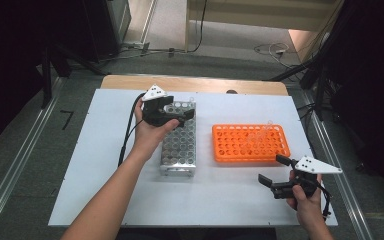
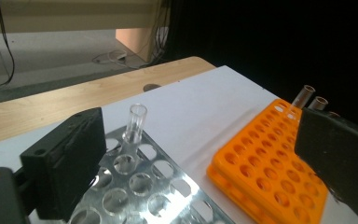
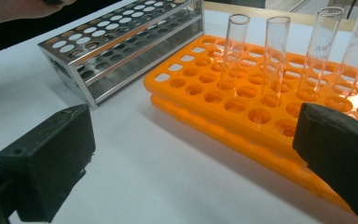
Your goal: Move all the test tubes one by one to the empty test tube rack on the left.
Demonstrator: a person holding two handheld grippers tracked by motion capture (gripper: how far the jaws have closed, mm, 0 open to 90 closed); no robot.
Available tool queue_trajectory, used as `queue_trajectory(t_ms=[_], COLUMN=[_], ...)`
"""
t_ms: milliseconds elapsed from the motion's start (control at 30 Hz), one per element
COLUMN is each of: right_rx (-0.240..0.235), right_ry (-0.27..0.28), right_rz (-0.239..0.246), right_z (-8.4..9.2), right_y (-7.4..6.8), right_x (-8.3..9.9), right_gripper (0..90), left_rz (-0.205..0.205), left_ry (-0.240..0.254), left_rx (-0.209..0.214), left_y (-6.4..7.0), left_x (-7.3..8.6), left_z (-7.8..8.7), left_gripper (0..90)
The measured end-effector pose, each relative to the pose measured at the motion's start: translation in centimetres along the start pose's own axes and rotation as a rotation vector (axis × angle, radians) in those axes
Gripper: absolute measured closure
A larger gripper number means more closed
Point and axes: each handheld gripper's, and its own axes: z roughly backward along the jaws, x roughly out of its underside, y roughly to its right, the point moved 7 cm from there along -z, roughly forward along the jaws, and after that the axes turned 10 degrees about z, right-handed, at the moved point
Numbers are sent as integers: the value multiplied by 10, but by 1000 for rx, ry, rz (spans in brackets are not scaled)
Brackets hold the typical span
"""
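Observation:
A silver metal rack (image 1: pixel 179 150) stands left of centre on the white board, with an orange rack (image 1: pixel 240 148) to its right. One clear glass tube (image 2: pixel 137 122) stands upright in a far corner hole of the metal rack (image 2: pixel 140 186). My left gripper (image 1: pixel 176 114) hovers over the far end of that rack, its jaws open and empty (image 2: pixel 200 158), with the tube just beyond them. Several clear tubes (image 3: pixel 272 51) stand in the orange rack (image 3: pixel 223 93). My right gripper (image 1: pixel 272 170) rests near the front of the orange rack, open with nothing between its jaws (image 3: pixel 191 172).
The racks sit on a white board (image 1: pixel 105 165) laid over a wooden table (image 1: pixel 190 83). Grey floor, cables and dark equipment surround the table. Bare board lies in front of both racks and at the left.

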Motion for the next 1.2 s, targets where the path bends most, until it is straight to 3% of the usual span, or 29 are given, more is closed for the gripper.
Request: queue_trajectory(t_ms=[333, 667, 833, 900, 1133, 1200], right_rx=[15, 5, 33, 68, 127, 120], right_ry=[-7, -4, -13, -37, -83, -97], right_rz=[-10, -51, -78, -84, -121, -143], right_z=[-8, -34, -46, -51, -71, -77], right_y=[-1, 0, 4, 5, 11, 11], right_x=[-4, -15, -18, -19, -16, -15], right_gripper=[0, 51, 151, 211, 384, 412], left_rz=[0, -36, -25, -21, -10, -7], left_ry=[24, 57, 67, 65, 70, 67], left_rx=[42, 27, 22, 19, 18, 20], left_y=[18, 35, 38, 38, 39, 39], left_x=[29, 57, 69, 73, 87, 89], left_z=[42, 81, 97, 101, 112, 113], left_gripper=[0, 0, 0, 0, 0, 0])
